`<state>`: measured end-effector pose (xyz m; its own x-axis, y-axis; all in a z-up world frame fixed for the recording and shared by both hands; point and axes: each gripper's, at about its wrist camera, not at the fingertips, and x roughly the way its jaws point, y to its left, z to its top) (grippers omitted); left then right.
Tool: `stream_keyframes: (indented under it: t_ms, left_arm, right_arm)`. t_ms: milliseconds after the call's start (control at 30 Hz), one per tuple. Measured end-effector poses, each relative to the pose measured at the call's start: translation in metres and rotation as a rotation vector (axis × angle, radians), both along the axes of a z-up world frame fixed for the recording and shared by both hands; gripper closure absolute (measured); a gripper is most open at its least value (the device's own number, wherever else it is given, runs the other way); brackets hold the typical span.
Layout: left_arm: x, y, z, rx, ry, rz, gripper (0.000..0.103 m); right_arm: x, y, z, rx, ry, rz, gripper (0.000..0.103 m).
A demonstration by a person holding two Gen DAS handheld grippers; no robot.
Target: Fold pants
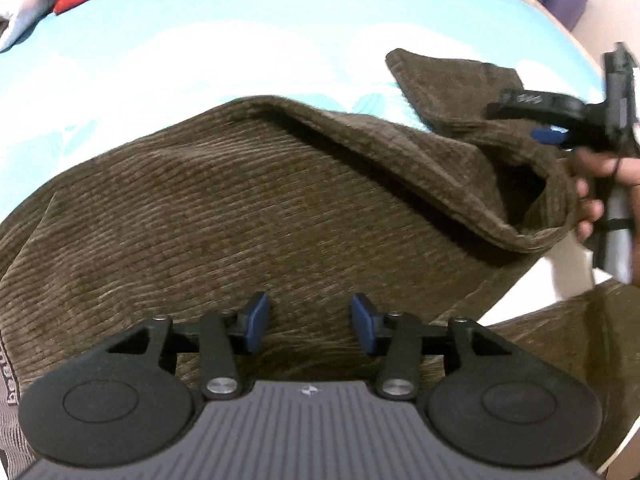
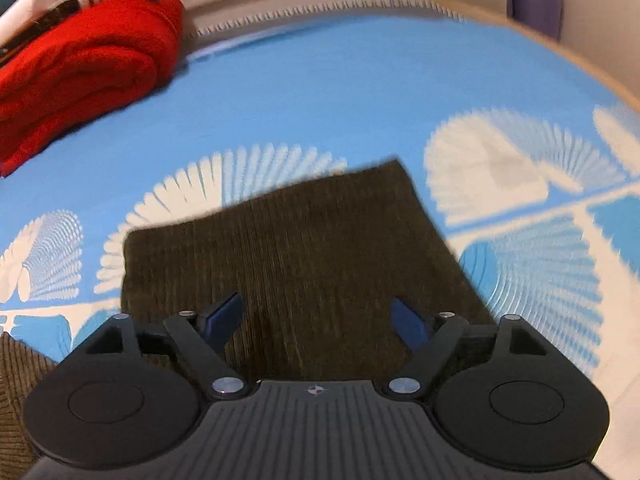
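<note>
bed: blue patterned sheet (image 2: pixel 320 92), red blanket (image 2: pixel 80 64) at far left corner
pants: brown corduroy pants (image 1: pixel 240 208) spread mid-bed, ready for folding
left gripper (image 1: pixel 310 322): jaws released, above cloth
right gripper (image 2: pixel 318 322): jaws released too, over leg end

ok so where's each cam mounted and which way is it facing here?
Left wrist: sits on the left claw, looks along its open fingers over the brown corduroy pants on the blue bedsheet; the right claw and the person's right hand show at the right edge.
Right wrist: sits on the right claw, fingers open, faces a pant leg end and the sheet; no hand visible.
Shared: pants, sheet, red folded fabric, purple item on the wall.
</note>
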<state>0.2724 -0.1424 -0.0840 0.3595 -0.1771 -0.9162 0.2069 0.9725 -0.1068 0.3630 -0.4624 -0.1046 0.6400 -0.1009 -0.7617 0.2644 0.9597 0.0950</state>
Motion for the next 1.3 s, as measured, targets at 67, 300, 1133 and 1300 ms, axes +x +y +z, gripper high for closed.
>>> stream_keyframes:
  t_ms: [67,300,1133,1300]
  left_arm:
    - [-0.002,-0.003,0.005,0.001,-0.017,-0.017,0.052]
    - [0.0,-0.005,0.005,0.019,-0.037,-0.03,0.052]
    - [-0.007,-0.023,-0.004,-0.064,-0.051,-0.146,0.045]
    - [-0.015,-0.038,0.0,-0.149,-0.061,-0.236,0.043]
  right_arm:
    - [0.001,0.005,-0.005,0.002,0.01,0.018,0.013]
    - [0.005,0.033,0.0,-0.006,0.02,0.215,0.062]
    - [-0.008,-0.037,-0.003,-0.057,-0.083,-0.07,0.037]
    - [-0.019,-0.06,0.004,-0.075,-0.124,-0.186,0.035]
